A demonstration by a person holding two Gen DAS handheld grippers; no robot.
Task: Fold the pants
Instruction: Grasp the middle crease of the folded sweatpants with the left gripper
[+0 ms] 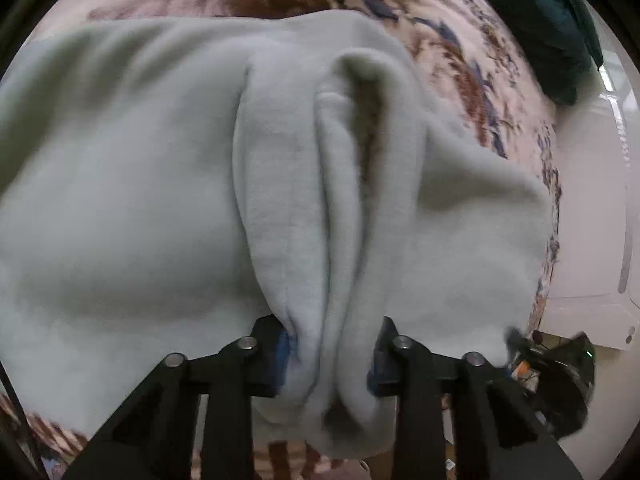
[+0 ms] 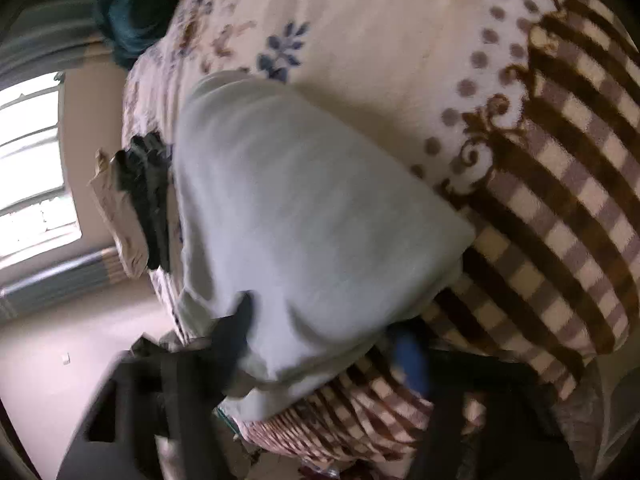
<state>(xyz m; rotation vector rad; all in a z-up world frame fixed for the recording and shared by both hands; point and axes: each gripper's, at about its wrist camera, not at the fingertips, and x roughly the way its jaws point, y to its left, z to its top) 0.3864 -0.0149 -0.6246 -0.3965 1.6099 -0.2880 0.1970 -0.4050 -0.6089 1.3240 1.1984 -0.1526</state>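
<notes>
Pale grey fleece pants (image 1: 140, 180) lie spread on a patterned bedspread (image 1: 460, 40). My left gripper (image 1: 330, 356) is shut on a bunched fold of the pants, with cloth squeezed between its blue pads (image 1: 285, 354). The right wrist view is blurred and shows the pants (image 2: 300, 200) as a folded slab. My right gripper (image 2: 324, 340) holds their near edge, one black finger (image 2: 240, 320) on top and the blue pad (image 2: 410, 356) at the other side. A dark shape (image 2: 148, 192) at the far side of the pants looks like the other gripper.
The bedspread (image 2: 400, 40) is cream with flowers, and has a brown checked border (image 2: 560, 220). A dark teal cloth (image 1: 540, 20) lies at the head of the bed. The floor (image 2: 60, 340) and a window (image 2: 32, 168) are beyond the bed's edge. A white panel (image 1: 600, 240) stands beside the bed.
</notes>
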